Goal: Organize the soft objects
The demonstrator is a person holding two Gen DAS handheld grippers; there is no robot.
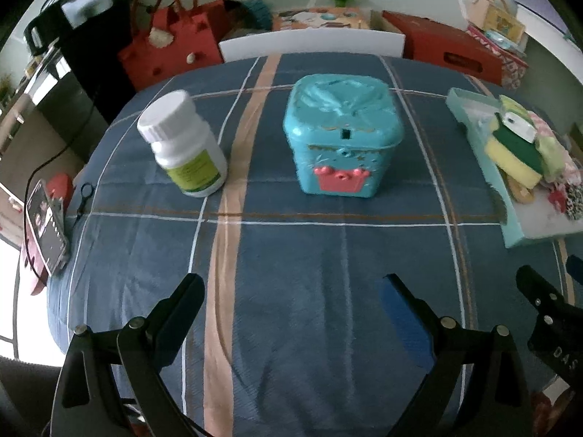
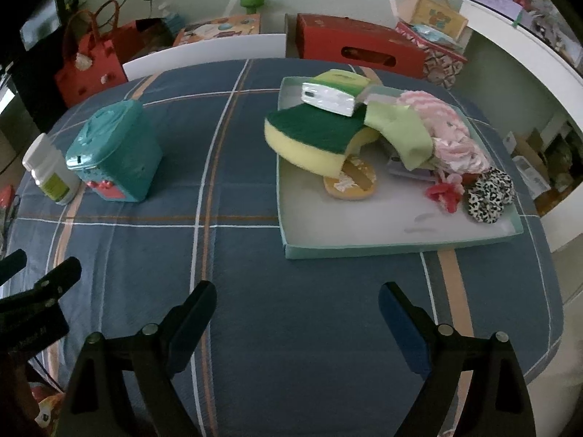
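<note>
Both the left hand-held gripper (image 1: 293,286) and right hand-held gripper (image 2: 297,293) are spread. One tray (image 2: 400,244) holds two sponges (image 2: 313,134), one scrunchie (image 2: 490,191); one bottle's (image 1: 182,144) label is unreadable.

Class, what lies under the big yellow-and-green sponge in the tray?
A small yellow sandal pokes out from beneath the sponge, resting on the tray floor. Its far end is covered.

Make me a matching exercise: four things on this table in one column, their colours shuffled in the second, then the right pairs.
Things:
1. pill bottle
2. lidded box
3. scrunchie
4. sponge

Colours:
A. yellow with a dark green top
B. white with a green label
C. leopard print, black and white
D. teal with a pink crown

Pairs: 1-B, 2-D, 3-C, 4-A
</note>
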